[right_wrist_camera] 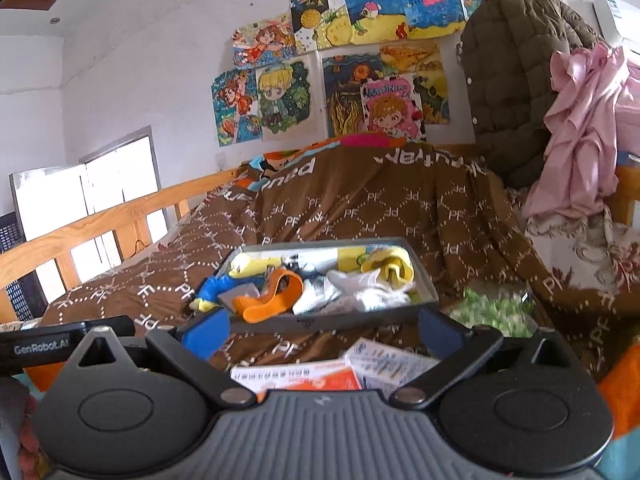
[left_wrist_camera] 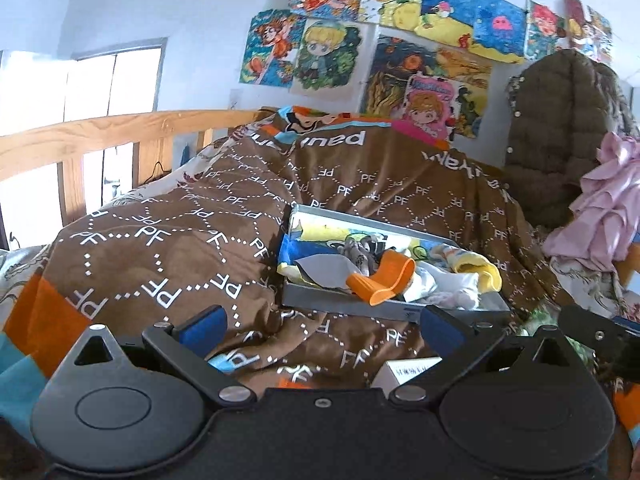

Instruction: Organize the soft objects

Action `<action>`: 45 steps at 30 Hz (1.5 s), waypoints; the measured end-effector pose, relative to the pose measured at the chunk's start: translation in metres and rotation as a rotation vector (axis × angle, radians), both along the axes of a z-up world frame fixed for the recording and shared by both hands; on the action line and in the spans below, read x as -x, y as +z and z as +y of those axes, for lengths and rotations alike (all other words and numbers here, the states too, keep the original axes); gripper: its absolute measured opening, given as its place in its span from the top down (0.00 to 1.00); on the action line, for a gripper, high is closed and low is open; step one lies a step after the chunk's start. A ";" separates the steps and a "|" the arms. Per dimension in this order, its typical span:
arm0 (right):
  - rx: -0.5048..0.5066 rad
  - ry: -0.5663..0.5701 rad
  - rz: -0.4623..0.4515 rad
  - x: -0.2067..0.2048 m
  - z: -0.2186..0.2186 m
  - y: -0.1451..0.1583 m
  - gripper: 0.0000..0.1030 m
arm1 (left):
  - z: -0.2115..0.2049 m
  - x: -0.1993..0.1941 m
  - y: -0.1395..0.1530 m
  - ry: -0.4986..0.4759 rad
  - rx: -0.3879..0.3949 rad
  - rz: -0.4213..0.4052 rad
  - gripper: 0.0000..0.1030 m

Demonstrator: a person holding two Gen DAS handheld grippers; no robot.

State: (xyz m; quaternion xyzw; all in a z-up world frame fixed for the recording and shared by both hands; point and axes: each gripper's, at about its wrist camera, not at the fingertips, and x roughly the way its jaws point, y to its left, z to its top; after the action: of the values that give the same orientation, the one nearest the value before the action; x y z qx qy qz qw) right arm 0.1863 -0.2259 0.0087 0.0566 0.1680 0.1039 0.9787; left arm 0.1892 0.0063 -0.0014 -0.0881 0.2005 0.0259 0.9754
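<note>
A grey tray (left_wrist_camera: 344,305) (right_wrist_camera: 320,322) lies on a brown PF-patterned blanket (left_wrist_camera: 168,240) (right_wrist_camera: 360,208) on a bed. It holds several soft items: an orange sock (left_wrist_camera: 382,280) (right_wrist_camera: 272,296), a yellow sock (left_wrist_camera: 480,270) (right_wrist_camera: 390,266), white socks (left_wrist_camera: 448,288) (right_wrist_camera: 360,292) and a blue-and-yellow cloth (left_wrist_camera: 304,248) (right_wrist_camera: 216,286). My left gripper (left_wrist_camera: 320,326) is open and empty just in front of the tray. My right gripper (right_wrist_camera: 320,330) is open and empty at the tray's near edge.
Printed leaflets (right_wrist_camera: 304,374) lie on the blanket under the right gripper; a small box (left_wrist_camera: 404,372) lies near the left one. A green patterned cloth (right_wrist_camera: 492,308) lies right of the tray. A wooden bed rail (left_wrist_camera: 100,136) runs at left. A brown jacket (right_wrist_camera: 516,72) and pink garment (right_wrist_camera: 580,128) hang at right.
</note>
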 end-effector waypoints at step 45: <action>-0.014 -0.117 -0.037 0.086 -0.010 -0.019 0.00 | -0.021 0.106 -0.007 0.036 -0.106 -0.109 0.01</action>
State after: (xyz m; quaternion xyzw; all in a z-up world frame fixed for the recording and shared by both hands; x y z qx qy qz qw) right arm 0.1002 -0.2360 -0.0098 0.0712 0.1458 0.0486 0.9856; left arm 0.0834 -0.0146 -0.0083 -0.0414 0.1438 0.0491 0.9875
